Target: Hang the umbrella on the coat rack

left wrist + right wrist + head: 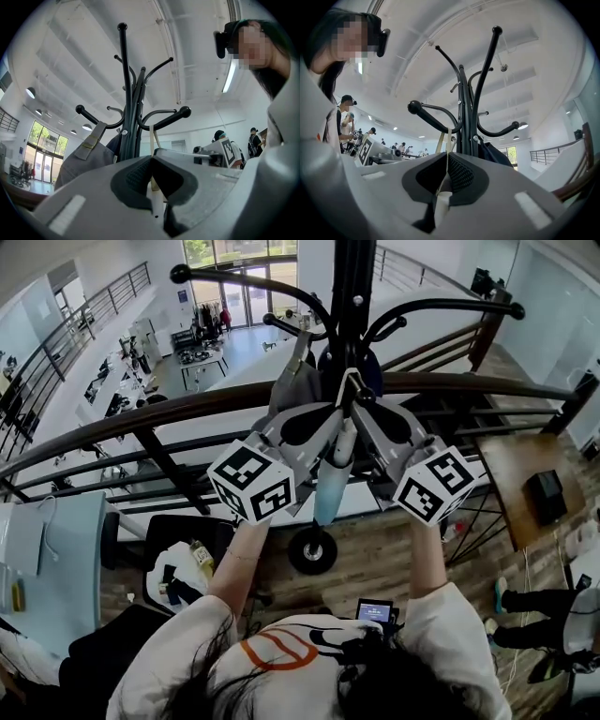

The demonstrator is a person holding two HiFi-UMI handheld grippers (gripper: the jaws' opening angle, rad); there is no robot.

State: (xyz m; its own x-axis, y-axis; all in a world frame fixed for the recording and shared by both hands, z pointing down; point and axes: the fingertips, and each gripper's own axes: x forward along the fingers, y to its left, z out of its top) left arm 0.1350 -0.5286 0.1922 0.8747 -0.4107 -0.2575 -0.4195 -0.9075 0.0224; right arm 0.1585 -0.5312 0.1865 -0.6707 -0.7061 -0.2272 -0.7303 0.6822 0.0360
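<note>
The black coat rack [352, 296] rises straight ahead of me. Both grippers meet at its pole, the left gripper [333, 411] and the right gripper [362, 407] each shut on the cream strap of the folded light-blue umbrella [333, 488], which hangs down between them. In the left gripper view the strap [152, 136] runs up from the shut left gripper [151, 161] to a knobbed hook arm [171, 118]. In the right gripper view the strap [446, 138] rises from the right gripper [447, 157] and appears to lie over a hook arm [433, 117]. The umbrella's white handle end [442, 204] shows below the jaws.
A grey bag [84, 154] and a dark bag [499, 154] hang on other hooks. The rack's round base [312, 549] stands by a curved balcony railing [187, 404]. A wooden table [525, 474] is at the right, and people stand in the background [220, 138].
</note>
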